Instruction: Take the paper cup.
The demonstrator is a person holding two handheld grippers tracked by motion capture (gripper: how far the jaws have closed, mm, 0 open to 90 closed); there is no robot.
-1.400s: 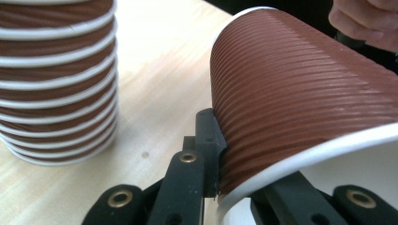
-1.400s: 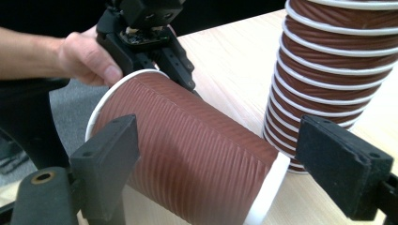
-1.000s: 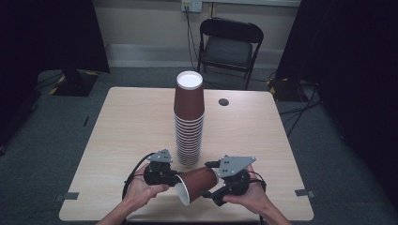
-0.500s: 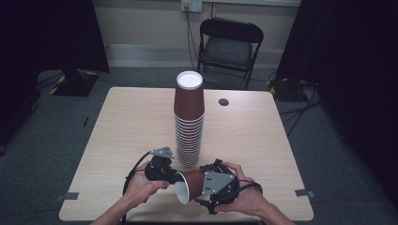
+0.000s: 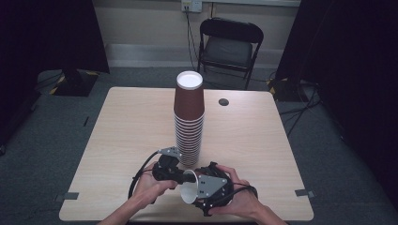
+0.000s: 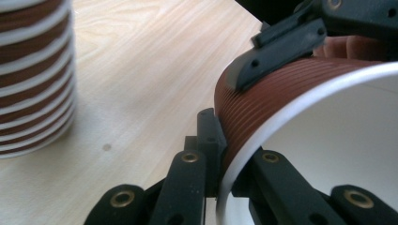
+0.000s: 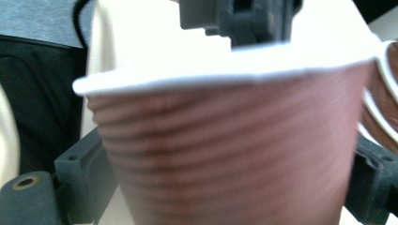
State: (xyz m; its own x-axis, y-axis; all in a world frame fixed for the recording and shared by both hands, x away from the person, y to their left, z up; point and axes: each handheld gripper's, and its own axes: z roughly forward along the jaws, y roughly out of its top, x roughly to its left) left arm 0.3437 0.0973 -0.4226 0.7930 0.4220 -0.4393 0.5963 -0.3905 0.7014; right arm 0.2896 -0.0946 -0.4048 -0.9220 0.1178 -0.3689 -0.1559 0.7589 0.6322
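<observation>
Your left gripper [image 6: 206,154] is pinched tight on the rim of the loose paper cup [image 6: 300,117], one jaw inside, one outside. Your right gripper [image 5: 206,190] has just been spreading its jaws, and they now straddle the cup's ribbed body without clearly squeezing it. The cup lies on its side between your hands, near the table's [image 5: 126,122] front edge, just in front of the tall cup stack [image 5: 189,117]. It's light and thin-walled, I'd say: it crushes easily. Hold it by the stiffer rolled rim, gently.
</observation>
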